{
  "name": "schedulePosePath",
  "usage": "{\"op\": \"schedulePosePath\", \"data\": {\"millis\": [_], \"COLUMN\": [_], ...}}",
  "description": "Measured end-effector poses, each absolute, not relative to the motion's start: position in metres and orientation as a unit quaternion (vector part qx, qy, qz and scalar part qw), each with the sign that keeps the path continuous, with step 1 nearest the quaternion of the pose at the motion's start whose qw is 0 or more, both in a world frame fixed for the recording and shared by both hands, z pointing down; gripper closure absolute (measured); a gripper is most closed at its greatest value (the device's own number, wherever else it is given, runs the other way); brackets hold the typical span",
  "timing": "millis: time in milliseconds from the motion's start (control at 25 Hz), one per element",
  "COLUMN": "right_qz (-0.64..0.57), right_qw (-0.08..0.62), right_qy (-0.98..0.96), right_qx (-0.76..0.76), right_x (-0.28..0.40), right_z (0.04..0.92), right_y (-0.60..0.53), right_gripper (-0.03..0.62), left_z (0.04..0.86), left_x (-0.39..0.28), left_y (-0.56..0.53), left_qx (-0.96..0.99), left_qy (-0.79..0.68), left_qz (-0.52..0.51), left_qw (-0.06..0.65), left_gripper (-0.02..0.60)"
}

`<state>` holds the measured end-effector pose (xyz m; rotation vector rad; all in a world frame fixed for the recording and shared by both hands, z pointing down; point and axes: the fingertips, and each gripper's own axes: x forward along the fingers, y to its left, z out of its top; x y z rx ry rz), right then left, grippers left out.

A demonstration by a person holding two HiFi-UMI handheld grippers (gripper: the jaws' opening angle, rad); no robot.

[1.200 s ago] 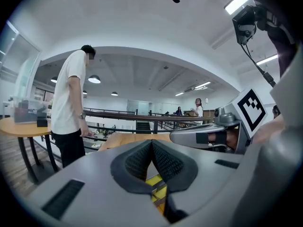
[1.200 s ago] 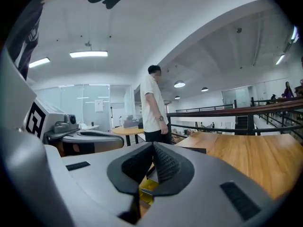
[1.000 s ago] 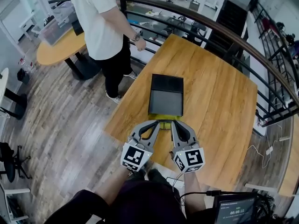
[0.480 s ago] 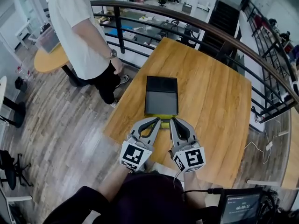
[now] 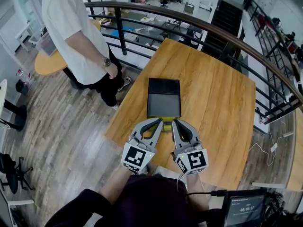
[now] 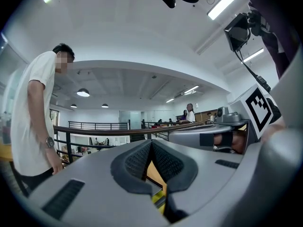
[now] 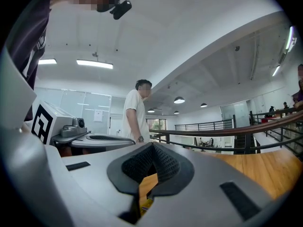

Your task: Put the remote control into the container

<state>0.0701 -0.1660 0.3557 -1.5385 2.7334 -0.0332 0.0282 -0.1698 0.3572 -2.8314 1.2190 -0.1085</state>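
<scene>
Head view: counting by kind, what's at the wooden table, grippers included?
Black container: 1
Yellow-green item, partly hidden: 1
Grippers: 2, left gripper and right gripper
Total: 4

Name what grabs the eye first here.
A black container sits on the wooden table. The left hand-held gripper and right hand-held gripper, both shut, point at its near edge. A person in a white shirt stands beside the table, upper left.
</scene>
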Motion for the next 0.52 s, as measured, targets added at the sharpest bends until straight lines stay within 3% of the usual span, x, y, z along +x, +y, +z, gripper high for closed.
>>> {"op": "schedulePosePath", "data": {"millis": [520], "right_qz": [-0.011], "right_qw": [-0.001], "right_qy": [0.872], "right_qx": [-0.489], "right_x": [0.0659], "right_z": [0.3534], "right_y": [-0.1648], "right_gripper": [0.579], "left_z": [0.3553], "left_x": [0.0262], "left_y": [-0.1689], "left_qx": [-0.918], "left_qy": [0.395], "left_qz": [-0.036], "left_qw": [0.031], "left_gripper": [0.572]}}
